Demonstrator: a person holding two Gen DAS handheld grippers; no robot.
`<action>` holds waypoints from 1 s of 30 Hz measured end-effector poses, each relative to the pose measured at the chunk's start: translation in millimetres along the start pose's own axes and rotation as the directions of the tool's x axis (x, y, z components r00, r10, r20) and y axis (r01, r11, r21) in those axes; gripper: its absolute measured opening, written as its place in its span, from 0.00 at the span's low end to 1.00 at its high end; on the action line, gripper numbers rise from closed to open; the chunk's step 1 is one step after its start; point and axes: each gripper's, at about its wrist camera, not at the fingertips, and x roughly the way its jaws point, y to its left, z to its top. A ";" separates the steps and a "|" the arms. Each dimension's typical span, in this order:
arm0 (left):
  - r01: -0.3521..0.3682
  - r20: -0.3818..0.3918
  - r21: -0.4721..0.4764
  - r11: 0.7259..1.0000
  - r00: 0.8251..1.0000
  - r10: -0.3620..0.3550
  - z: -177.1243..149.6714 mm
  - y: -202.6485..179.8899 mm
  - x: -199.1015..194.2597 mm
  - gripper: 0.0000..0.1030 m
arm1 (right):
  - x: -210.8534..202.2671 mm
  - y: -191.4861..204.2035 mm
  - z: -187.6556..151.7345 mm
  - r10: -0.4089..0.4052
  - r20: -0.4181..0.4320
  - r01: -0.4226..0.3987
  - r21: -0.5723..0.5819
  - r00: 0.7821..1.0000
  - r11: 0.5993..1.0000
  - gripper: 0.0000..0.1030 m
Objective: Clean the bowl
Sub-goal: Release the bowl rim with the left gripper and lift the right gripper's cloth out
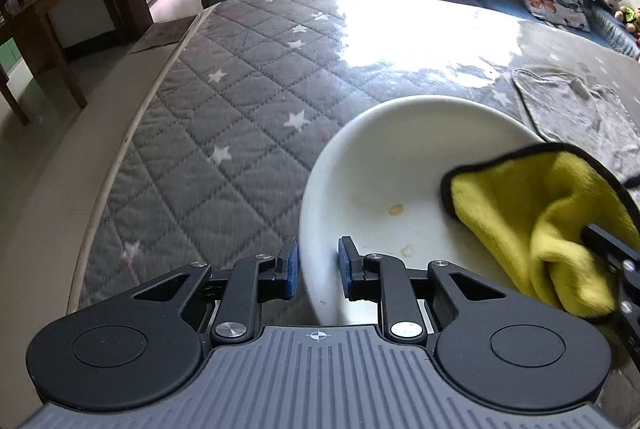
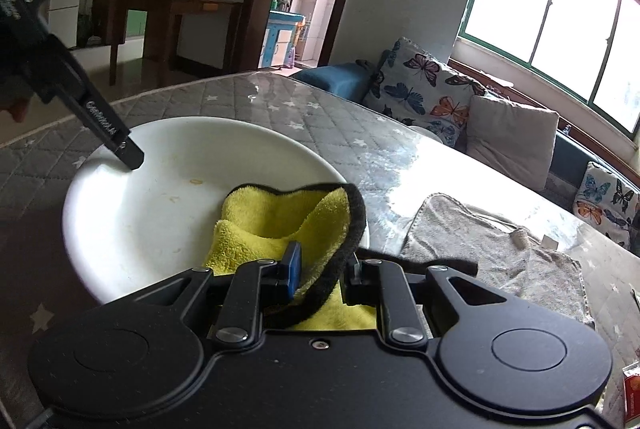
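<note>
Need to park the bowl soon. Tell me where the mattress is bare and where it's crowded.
Bare: the quilted mattress left of the white bowl, out to its left edge, and the sunlit stretch beyond the bowl. Crowded: right of the bowl, where the gray towel lies and the right tool works the yellow cloth.

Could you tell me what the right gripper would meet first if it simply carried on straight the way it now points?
Most likely the inner surface of the white bowl. The right gripper is shut on the yellow cloth, which already lies inside the bowl, so the cloth would press into it. Depth is unclear; the spots lie farther on.
</note>
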 end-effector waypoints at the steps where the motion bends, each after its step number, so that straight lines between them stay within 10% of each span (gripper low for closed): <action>1: 0.001 0.000 -0.001 1.000 1.000 -0.001 3.0 0.8 2.5 0.21 | 1.4 -1.5 0.3 -0.002 -0.001 0.002 0.002 1.000 1.000 0.20; 30: -0.151 0.045 -0.010 0.988 0.987 0.151 74.0 22.8 57.8 0.26 | 48.6 -39.7 10.7 -0.109 -0.019 0.109 0.002 0.994 0.994 0.17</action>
